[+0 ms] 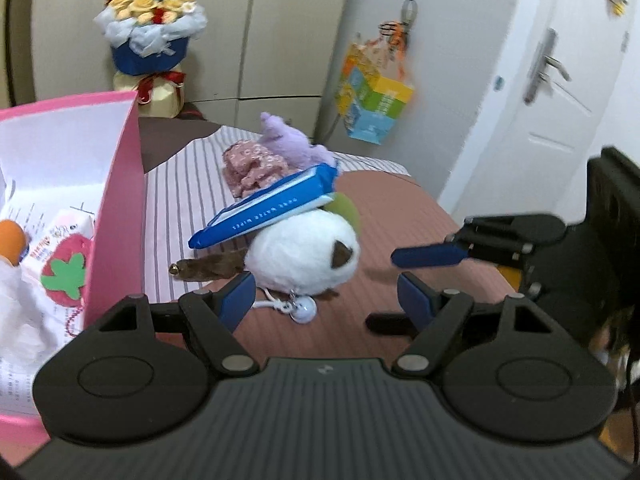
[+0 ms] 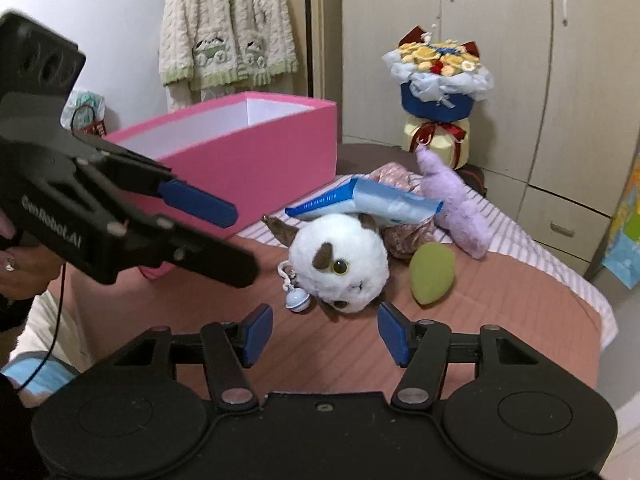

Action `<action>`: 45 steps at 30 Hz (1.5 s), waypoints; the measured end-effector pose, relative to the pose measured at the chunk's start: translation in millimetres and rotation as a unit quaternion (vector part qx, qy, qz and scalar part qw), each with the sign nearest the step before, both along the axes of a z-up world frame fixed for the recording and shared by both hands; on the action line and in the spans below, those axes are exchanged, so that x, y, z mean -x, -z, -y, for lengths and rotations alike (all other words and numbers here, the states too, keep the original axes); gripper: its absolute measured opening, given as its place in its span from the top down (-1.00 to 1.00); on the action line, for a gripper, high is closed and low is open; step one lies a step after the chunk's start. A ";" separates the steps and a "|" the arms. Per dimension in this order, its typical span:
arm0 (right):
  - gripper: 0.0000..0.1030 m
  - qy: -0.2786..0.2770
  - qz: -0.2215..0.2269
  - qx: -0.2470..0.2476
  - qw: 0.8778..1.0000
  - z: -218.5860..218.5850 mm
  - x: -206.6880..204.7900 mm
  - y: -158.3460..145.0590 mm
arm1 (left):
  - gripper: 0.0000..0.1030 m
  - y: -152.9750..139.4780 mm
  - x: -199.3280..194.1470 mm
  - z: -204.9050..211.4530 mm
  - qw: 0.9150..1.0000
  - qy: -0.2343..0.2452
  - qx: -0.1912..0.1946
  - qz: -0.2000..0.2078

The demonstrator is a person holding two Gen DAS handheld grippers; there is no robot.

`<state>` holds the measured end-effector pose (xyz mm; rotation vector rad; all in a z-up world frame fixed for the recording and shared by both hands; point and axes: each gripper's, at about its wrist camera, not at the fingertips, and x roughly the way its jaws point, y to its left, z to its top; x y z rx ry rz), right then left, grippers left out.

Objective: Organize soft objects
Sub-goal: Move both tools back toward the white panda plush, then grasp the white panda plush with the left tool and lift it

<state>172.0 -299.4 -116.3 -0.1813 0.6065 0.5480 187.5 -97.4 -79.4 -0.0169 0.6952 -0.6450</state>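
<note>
Left edge: open pink cardboard box with white lining, sitting on the bed. Inside it I see a red felt strawberry plush with a green leaf, something orange and some white printed packets — so sorting looks partly done.

Left gripper: jaws wide apart, nothing between the pads, hovering just short of the pile.

Centre: round white plush toy with brown patches and big eyes, lying on the salmon ribbed bedspread, small pale-blue bell on a cord at its near side. A blue-and-white pack of wet wipes lies tilted, resting on top of the plush. Behind it, touching: crumpled pink floral fabric bundle, and further right a lilac plush animal. An olive-green egg-shaped sponge is just beside the white plush.

Right gripper: jaws parted, empty, lined up on the white plush, pads not touching it.

Step, my read: approach for the next pick, both grippers converging on the white plush. Next move needs one gripper to straddle the plush body and close. Risk: wipes pack slides off when the plush lifts; may want the other gripper to take the pack first.
</note>
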 end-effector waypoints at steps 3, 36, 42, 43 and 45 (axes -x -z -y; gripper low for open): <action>-0.27 0.008 0.009 0.019 1.000 -8.3 -11.7 12.5 | -0.51 10.5 -10.0 5.8 1.000 -0.021 0.001 0.001; -0.24 0.029 0.018 -0.008 0.999 -30.0 -42.4 32.9 | -0.43 34.9 -26.4 23.5 0.997 -0.075 0.027 0.001; -0.24 0.044 0.005 -0.028 0.999 -32.0 -32.0 30.2 | -0.42 29.8 -13.2 21.6 0.997 -0.076 0.022 -0.005; -0.24 0.046 0.001 -0.030 0.999 -31.9 -29.1 30.0 | -0.42 29.2 -10.6 19.9 0.997 -0.074 0.024 -0.010; -0.24 0.048 -0.007 -0.035 0.998 -31.4 -23.1 29.4 | -0.41 28.4 -4.6 17.6 0.997 -0.072 0.027 -0.016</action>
